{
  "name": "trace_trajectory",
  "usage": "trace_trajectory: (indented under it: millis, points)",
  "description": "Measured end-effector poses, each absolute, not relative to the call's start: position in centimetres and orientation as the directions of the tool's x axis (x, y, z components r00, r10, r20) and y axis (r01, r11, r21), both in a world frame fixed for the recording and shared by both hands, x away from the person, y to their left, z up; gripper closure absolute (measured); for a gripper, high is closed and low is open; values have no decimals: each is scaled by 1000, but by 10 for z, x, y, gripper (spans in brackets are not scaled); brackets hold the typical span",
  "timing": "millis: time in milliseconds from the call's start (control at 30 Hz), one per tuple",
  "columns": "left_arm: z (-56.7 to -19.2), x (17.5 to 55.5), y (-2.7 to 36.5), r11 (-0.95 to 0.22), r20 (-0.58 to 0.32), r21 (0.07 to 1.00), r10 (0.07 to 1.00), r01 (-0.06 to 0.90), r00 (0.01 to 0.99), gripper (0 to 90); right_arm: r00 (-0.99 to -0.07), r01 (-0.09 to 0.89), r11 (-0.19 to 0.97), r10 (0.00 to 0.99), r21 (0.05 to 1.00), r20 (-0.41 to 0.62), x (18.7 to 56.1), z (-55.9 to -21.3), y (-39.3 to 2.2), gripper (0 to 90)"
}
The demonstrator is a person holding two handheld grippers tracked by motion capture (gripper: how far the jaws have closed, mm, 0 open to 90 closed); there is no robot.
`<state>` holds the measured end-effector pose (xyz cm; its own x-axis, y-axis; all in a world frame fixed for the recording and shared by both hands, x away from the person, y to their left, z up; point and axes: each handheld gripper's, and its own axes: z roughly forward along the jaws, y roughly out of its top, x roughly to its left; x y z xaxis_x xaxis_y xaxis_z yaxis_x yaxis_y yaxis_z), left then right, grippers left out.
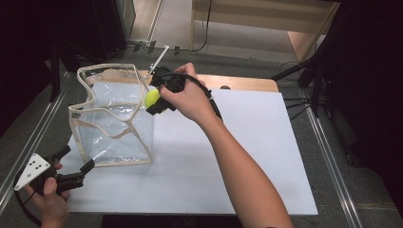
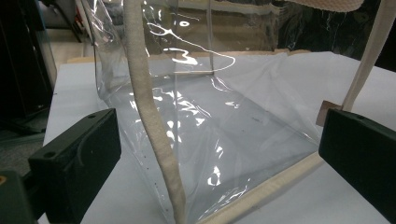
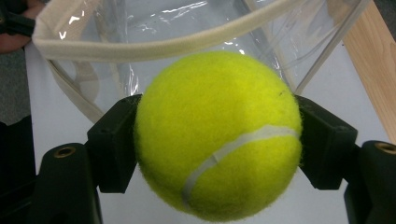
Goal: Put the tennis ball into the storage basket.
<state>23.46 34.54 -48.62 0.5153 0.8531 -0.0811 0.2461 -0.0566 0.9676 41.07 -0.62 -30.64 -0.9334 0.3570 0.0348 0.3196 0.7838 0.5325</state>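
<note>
Left gripper (image 1: 78, 173): black blocky fingers spread wide, released, at the near lower corner of clear plastic bag (image 1: 119, 118). Bag: boxy, glossy, crinkled film, cream fabric trim, upright on white counter (image 1: 228, 161). Right gripper (image 1: 154, 99): fingers clenched on fuzzy yellow tennis ball (image 3: 217, 135), at bag's right rim.

Both forearms bare, no sleeves. Left gripper (image 1: 76, 173): black body, 2 blocky black jaws, grey 3-cornered plate with black dots at its 9 o'clock. Right gripper (image 1: 153, 97): black, black cable looping over the hand, brass screw inserts at the jaw bases.
</note>
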Motion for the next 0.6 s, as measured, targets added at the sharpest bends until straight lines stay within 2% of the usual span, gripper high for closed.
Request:
trace_trajectory:
  millis: [600]
  points:
    - [-486,235,345,-53,-84,968,853,245,515,0,-940,302,782,339,545,35,419,-285,-2,239]
